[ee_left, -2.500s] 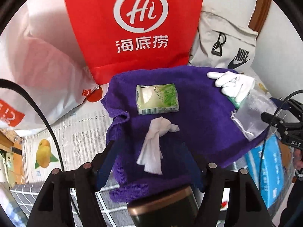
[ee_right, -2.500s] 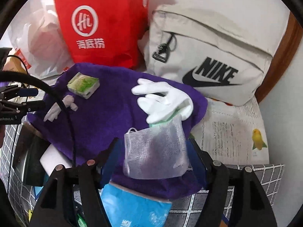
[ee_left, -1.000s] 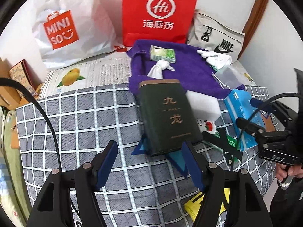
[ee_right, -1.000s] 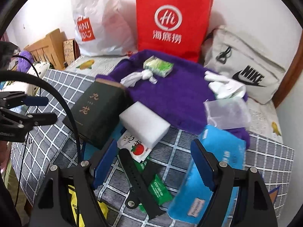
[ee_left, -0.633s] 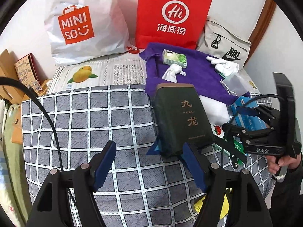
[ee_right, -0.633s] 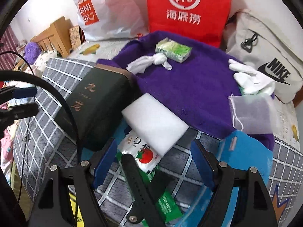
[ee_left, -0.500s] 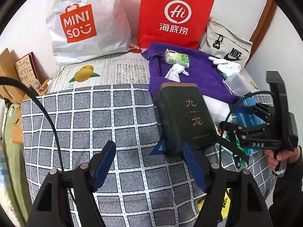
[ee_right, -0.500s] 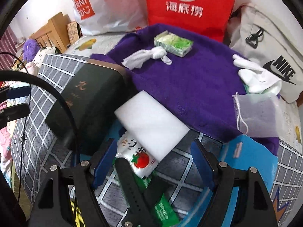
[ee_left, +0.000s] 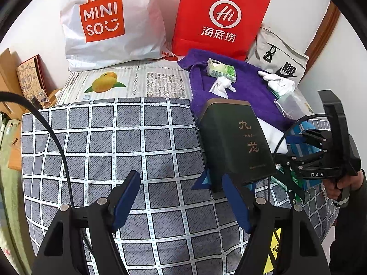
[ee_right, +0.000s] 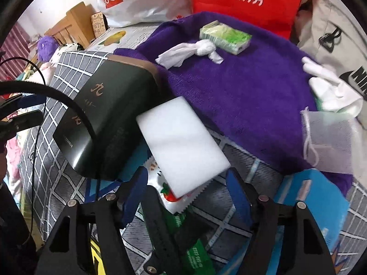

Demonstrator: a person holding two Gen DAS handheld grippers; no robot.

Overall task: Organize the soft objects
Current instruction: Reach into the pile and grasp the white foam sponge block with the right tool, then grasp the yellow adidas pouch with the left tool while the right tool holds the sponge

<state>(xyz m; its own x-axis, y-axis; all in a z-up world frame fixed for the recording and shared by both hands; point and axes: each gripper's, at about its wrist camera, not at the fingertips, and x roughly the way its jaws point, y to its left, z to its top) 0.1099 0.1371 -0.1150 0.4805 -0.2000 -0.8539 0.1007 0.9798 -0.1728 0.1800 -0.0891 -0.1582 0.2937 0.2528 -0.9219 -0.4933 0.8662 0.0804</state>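
Observation:
A purple towel [ee_right: 247,87] lies spread on the bed; it also shows in the left wrist view [ee_left: 250,91]. On it lie a green tissue pack [ee_right: 226,37], a knotted white cloth [ee_right: 190,51], a white glove [ee_right: 332,87] and a mesh pouch [ee_right: 328,137]. A white sponge block [ee_right: 181,142] lies at the towel's near edge, beside a dark green box [ee_right: 107,119]. My right gripper [ee_right: 185,194] is open, its fingers on either side of the sponge's near end. My left gripper [ee_left: 181,197] is open and empty over the checked blanket [ee_left: 114,142].
A red paper bag [ee_left: 220,20], a white Miniso bag [ee_left: 110,23] and a grey Nike bag [ee_left: 282,64] stand at the back. A blue packet [ee_right: 309,206], a tomato snack packet [ee_right: 165,188] and a black strap [ee_right: 160,229] lie near the right gripper.
Both grippers pulled back from the towel, widening the view. The right gripper then moved forward and down towards the white sponge. The left gripper shifted a little left.

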